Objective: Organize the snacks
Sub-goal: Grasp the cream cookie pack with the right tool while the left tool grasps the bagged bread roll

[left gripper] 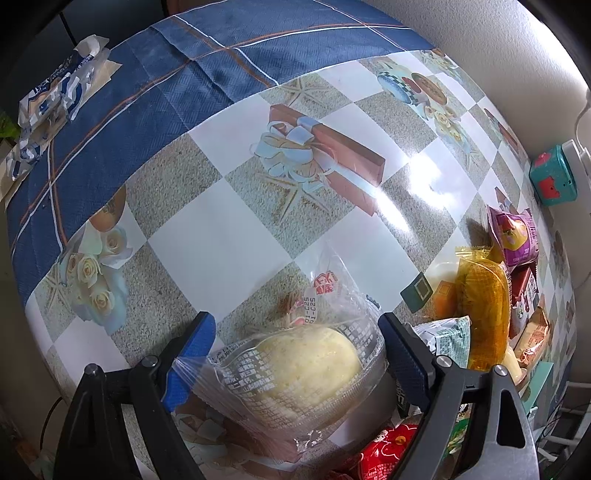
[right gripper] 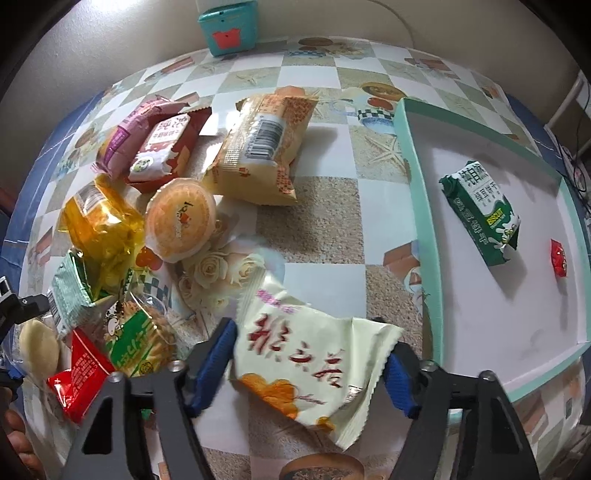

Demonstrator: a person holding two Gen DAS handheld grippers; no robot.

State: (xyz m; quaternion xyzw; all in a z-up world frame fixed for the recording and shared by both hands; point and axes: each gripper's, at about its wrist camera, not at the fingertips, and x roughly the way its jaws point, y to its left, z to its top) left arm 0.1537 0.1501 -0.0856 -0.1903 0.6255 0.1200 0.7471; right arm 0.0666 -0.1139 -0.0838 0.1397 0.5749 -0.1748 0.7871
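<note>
Snacks: a loose heap (right gripper: 147, 206) lies on the table's left part in the right wrist view, well apart from the tray
Table: checked oilcloth (left gripper: 229, 243) printed with roses, starfish and gift boxes, over a blue plaid cloth (left gripper: 155, 92) at the far left
Tray: shallow, white inside with a teal rim (right gripper: 417, 206), at the right; it holds a green biscuit packet (right gripper: 484, 214) and, just right of it, a small red sweet (right gripper: 558, 257)
Right gripper (right gripper: 314, 365): a cream packet with red characters (right gripper: 310, 354) sits tilted between the jaws; the left pad (right gripper: 218, 354) meets its edge, the right pad (right gripper: 399, 376) touches the crumpled corner; whether it is clenched I cannot tell
Left gripper (left gripper: 291, 354): jaws stand wide around a clear wrapper holding a pale round cake (left gripper: 306, 365); both blue pads touch the film, which lies on the table
Heap, largest first: yellow barcode bag (right gripper: 266, 147), orange film pack (right gripper: 99, 221), round orange cake (right gripper: 181, 218), red-brown packet (right gripper: 166, 147), purple packet (right gripper: 129, 133)
Far edge: teal box with a red mark (right gripper: 227, 27) by the wall
</note>
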